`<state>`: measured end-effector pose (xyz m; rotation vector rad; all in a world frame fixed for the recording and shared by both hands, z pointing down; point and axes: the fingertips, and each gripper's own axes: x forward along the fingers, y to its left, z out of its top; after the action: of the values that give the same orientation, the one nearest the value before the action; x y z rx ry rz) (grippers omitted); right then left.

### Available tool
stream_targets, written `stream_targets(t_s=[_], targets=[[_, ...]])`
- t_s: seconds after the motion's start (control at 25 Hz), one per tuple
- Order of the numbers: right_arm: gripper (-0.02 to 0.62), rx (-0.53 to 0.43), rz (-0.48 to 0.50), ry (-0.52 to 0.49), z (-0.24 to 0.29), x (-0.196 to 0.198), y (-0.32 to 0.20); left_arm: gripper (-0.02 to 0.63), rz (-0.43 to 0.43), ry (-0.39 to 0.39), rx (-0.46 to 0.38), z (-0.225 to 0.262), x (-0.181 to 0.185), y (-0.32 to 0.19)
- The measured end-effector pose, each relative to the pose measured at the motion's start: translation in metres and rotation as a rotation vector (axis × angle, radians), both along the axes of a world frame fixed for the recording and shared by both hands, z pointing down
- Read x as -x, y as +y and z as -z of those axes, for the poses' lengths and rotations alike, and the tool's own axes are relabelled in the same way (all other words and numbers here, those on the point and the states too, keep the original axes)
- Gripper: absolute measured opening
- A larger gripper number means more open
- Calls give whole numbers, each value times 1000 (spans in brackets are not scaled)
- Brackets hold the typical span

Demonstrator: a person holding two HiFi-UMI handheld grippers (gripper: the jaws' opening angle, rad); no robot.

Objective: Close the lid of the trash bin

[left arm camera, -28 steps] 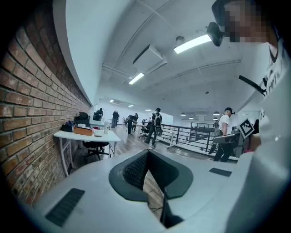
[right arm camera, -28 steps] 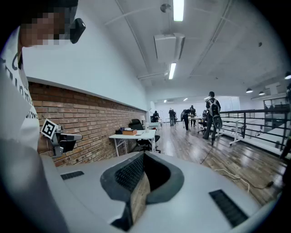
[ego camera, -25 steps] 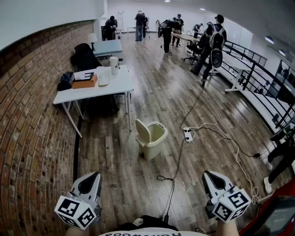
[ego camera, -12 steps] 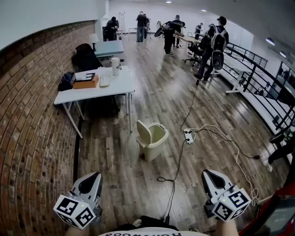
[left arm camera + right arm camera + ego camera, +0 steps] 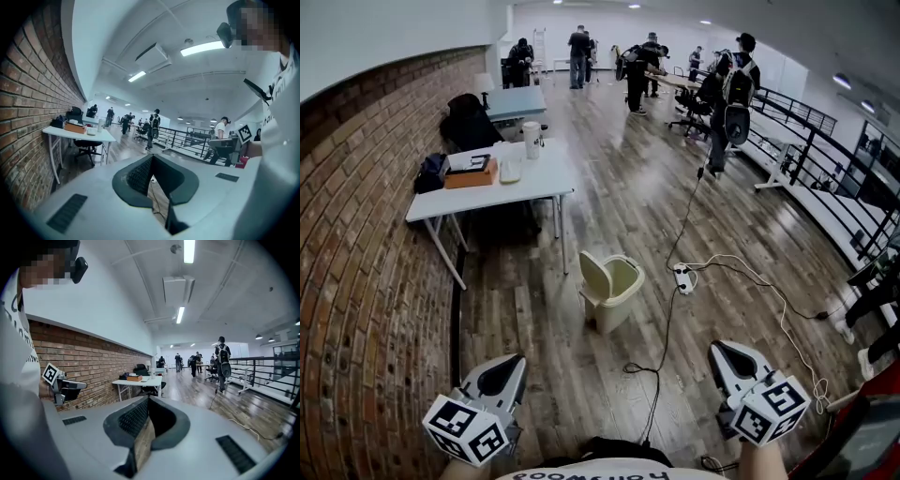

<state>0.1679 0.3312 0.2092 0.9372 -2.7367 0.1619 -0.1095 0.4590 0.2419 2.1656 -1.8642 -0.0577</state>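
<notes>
A small beige trash bin (image 5: 617,298) stands on the wooden floor in the middle of the head view. Its lid (image 5: 594,277) is swung up and stands upright on the bin's left side, leaving the mouth uncovered. My left gripper (image 5: 508,367) is at the bottom left and my right gripper (image 5: 721,353) at the bottom right, both well short of the bin and pointing toward it. Both are shut with nothing held. The left gripper (image 5: 151,163) and the right gripper (image 5: 146,402) show only the room in their own views, with the bin hidden.
A white table (image 5: 548,176) carrying a box and a cup stands by the brick wall (image 5: 366,244) behind the bin. A black cable (image 5: 661,328) and a power strip (image 5: 682,275) lie on the floor right of the bin. Several people stand far back.
The bin sits slightly lower and nearer in the head view. My left gripper has shifted a little to the right. The lid still stands up.
</notes>
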Motion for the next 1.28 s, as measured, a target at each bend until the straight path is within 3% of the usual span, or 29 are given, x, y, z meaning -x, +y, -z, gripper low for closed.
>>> stream_targets(t_s=[0.2,0.48,0.92,1.08,1.28], targets=[[9,-6,-6,61,-8,12,0,6,1,15,-17,-4,12,-15],[9,-1,29,62,-13,30,-27,6,11,3,13,-15,20,-38],[9,42,101,48,-30,43,-127,8,23,-56,61,-38,12,-117],[9,58,120,44,-34,46,-163,6,60,-88,122,-56,15,-146],[9,68,146,84,-44,45,-202,6,67,-55,180,-72,10,-181]])
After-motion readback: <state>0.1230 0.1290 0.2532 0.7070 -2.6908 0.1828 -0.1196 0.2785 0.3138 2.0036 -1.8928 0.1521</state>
